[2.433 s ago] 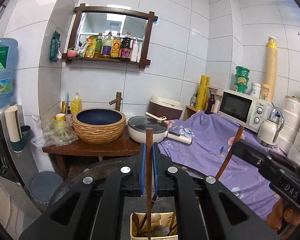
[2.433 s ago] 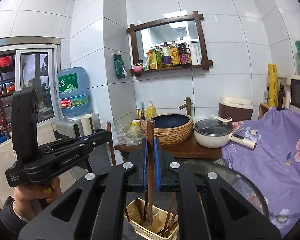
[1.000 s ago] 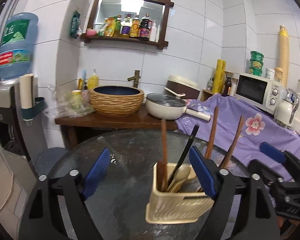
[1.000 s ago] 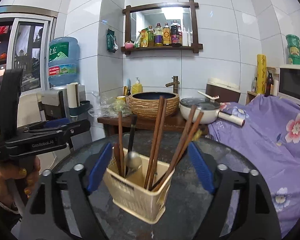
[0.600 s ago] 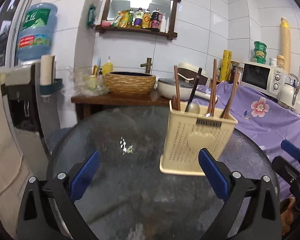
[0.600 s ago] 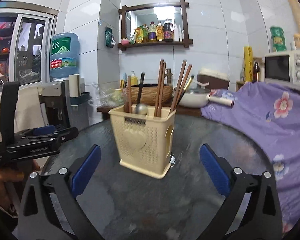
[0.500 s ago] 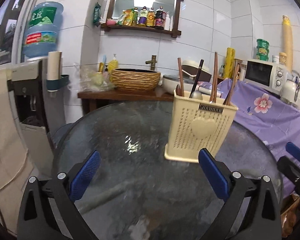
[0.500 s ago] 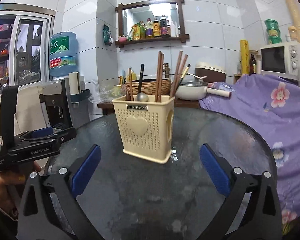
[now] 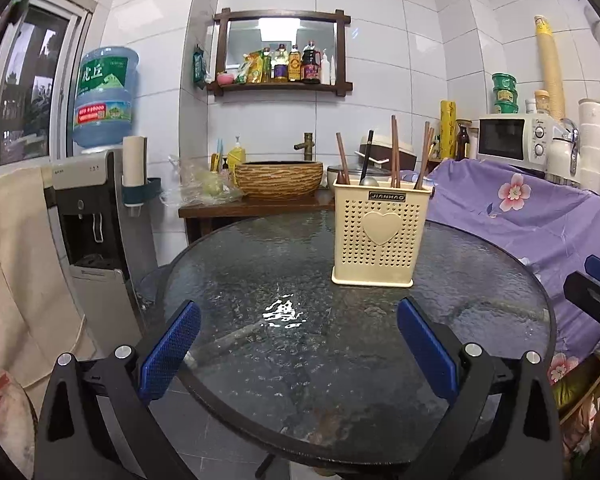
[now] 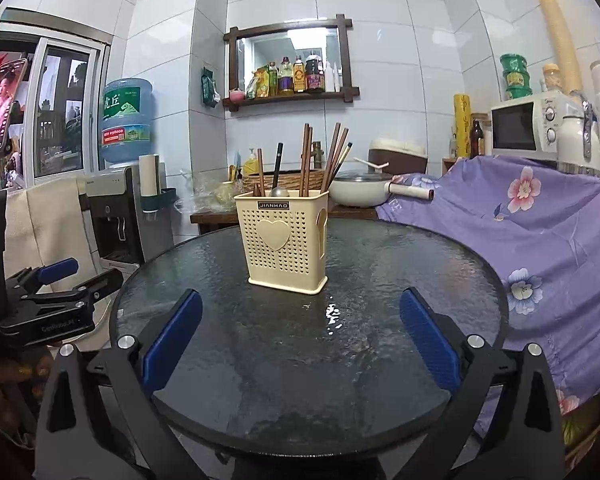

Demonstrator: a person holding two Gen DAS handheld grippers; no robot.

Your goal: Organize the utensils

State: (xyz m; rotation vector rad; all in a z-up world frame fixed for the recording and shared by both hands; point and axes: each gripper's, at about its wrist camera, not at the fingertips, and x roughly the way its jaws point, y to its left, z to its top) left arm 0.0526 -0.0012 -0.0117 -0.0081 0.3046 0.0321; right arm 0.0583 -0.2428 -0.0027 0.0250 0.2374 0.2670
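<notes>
1 cream holder (image 10: 286,240) upright on round glass table (image 10: 380,360), far side. Holds approx 6 wooden sticks (image 10: 306,156), 1 black-handled ladle (image 10: 278,170). L gripper (image 9: 298,344), R gripper (image 10: 300,334): jaws spread wide, just finished opening, nothing between.

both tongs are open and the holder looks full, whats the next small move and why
Probably rest. The utensil holder stands upright on the glass table with chopsticks inside; both the left tongs and right tongs are open, empty, and no loose utensils show.
</notes>
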